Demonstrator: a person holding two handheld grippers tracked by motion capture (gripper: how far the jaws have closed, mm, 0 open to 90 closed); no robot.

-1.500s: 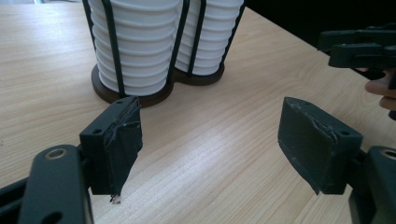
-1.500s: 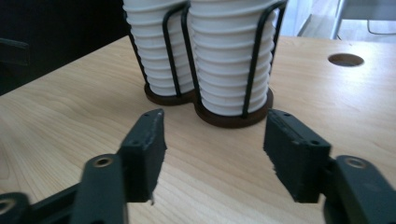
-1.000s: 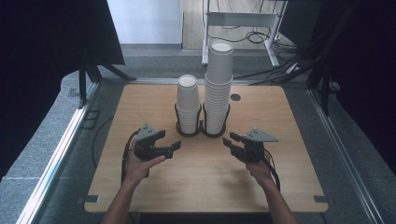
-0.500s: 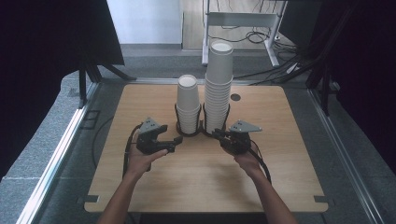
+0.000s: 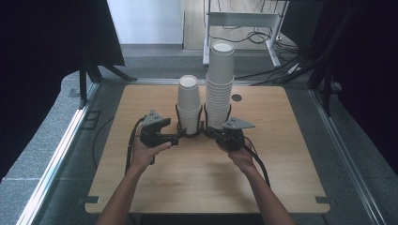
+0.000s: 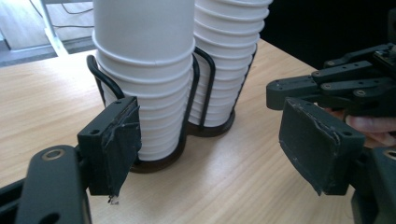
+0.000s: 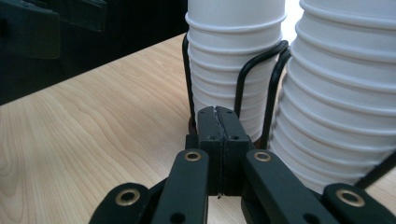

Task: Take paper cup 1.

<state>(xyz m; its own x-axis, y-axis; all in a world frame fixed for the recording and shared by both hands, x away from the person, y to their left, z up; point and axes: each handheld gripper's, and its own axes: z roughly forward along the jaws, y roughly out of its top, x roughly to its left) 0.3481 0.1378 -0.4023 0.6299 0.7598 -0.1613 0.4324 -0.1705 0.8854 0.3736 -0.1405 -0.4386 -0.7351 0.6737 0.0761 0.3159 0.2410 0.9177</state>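
White paper cups are standing in two stacks at the far middle of the wooden table (image 5: pixel 155 187): the shorter stack (image 5: pixel 189 103) on the left of the high view, the taller stack (image 5: pixel 219 82) just beside it on the right. Both are sitting in a black wire holder (image 5: pixel 202 127) whose loops are wrapping round the lower cups; the stacks are close together, though whether they are touching cannot be told. Your left gripper (image 5: pixel 180 136) is hovering just in front of the shorter stack, its jaws standing partly open with nothing between the pads; in the left gripper view one pad (image 6: pixel 116 140) is lying close against the base of the shorter stack, though contact cannot be told. Your right gripper (image 5: pixel 210 131) is pointing at the foot of the holder between the two stacks; its jaws have just been closing and are now pressing together pad to pad, gripping nothing, as the right gripper view is showing. Both of your forearms are entering from the near edge, cables trailing behind each tool.
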